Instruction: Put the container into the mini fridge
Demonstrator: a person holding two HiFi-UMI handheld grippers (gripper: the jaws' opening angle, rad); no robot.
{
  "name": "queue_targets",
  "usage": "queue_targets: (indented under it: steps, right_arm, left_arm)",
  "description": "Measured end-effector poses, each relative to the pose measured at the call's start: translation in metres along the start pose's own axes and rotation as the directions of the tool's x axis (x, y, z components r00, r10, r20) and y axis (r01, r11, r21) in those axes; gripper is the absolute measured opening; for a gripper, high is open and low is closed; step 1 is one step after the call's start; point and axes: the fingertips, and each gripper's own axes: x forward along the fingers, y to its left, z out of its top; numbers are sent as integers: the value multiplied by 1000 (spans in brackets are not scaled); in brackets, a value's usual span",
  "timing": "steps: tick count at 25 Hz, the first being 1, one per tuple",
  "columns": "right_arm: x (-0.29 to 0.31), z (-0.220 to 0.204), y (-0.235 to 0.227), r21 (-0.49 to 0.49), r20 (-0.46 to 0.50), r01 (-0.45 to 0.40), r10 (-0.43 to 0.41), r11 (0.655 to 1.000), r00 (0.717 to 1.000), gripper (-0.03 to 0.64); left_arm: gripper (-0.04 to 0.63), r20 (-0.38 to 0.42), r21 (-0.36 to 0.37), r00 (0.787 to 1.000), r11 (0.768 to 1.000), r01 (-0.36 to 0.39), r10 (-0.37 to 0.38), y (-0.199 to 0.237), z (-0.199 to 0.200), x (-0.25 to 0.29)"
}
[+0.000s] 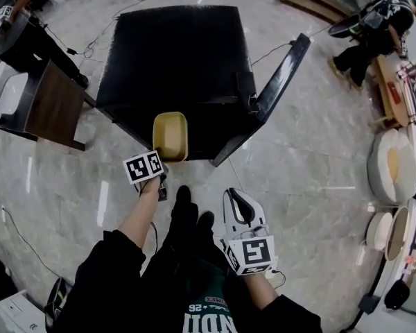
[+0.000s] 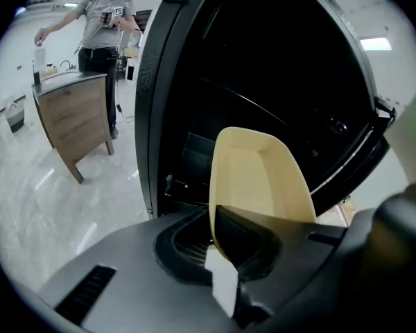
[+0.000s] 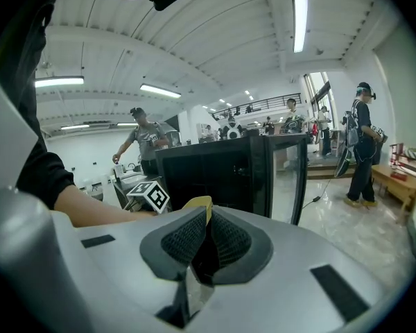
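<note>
Writing: the marker cube (image 1: 143,166) on the left gripper and the one on the right gripper show only black-and-white square patterns. White print on the person's green shirt (image 1: 206,317) is cut off, with "26" legible. No brand shows on the fridge.
Container (image 2: 260,179): beige, smooth and matte, a shallow rectangular tray with rounded corners and a raised rim. It is empty and held at the fridge's open front, against the dark interior.
Left gripper (image 2: 218,241): jaws clamped on the container's near rim. The pads are black and ribbed, the body grey plastic.
Right gripper (image 3: 206,217): ribbed black pads pressed together with nothing between them, held low and back from the fridge, beside the person's legs.
Mini fridge (image 1: 177,68): a boxy black cabinet with a matte top.
Fridge door (image 1: 277,92): swung open to the right, dark frame around a glass panel.
Floor (image 1: 312,158): glossy pale marble-look tiles with a thin cable trailing across.
Wooden cabinet (image 1: 55,103): brown grain, standing left of the fridge, apart from it.
</note>
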Motion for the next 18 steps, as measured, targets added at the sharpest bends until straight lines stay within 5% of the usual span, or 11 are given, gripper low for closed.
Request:
queue_targets:
  steps: [18]
  right_arm:
    - [-26, -55, -8, 21, -113, 47, -44, 999, 993, 43]
  left_arm:
    - [17, -50, -15, 994, 996, -93, 93, 2, 16, 85]
